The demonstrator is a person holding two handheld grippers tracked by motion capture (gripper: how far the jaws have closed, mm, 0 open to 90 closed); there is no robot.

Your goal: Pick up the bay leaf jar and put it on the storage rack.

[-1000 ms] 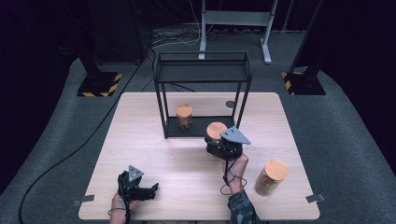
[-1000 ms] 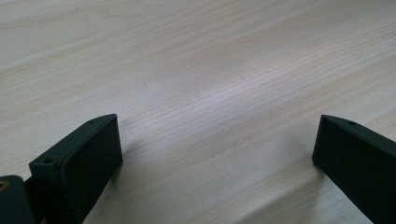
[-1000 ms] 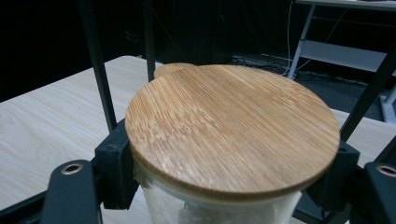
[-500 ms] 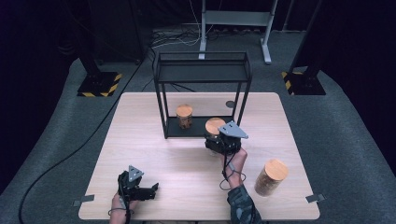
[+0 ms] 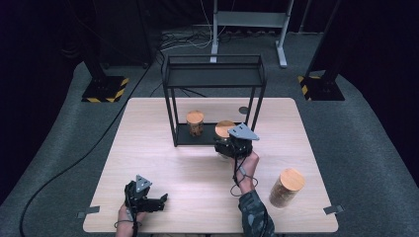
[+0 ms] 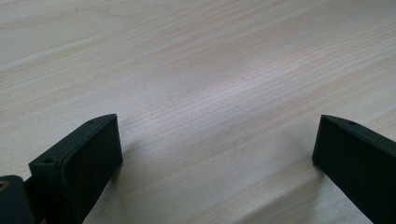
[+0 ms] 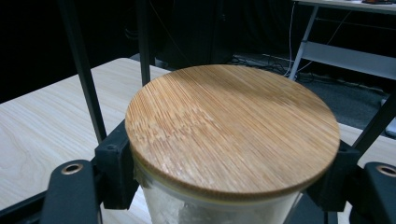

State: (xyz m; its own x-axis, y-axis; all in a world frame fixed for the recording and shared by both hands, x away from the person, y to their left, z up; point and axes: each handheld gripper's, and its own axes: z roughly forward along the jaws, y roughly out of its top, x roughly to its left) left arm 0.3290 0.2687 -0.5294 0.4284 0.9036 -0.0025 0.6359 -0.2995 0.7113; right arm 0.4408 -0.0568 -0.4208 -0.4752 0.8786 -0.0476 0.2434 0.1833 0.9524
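Note:
A glass jar with a bamboo lid sits between the jaws of my right gripper, which press on its sides just under the lid. From above, the right gripper holds this jar at the front edge of the black metal shelf frame. A second lidded jar stands on the frame's bottom shelf. My left gripper rests near the table's front left. Its jaws stand wide apart over bare wood in the left gripper view.
A third jar with a wooden lid stands at the front right of the table. A small dark disc lies behind the frame's right post. The frame's thin posts rise close to the left of the held jar.
The right gripper has edged away from the person with the jar, closer to the shelf frame. The left gripper has stayed put.

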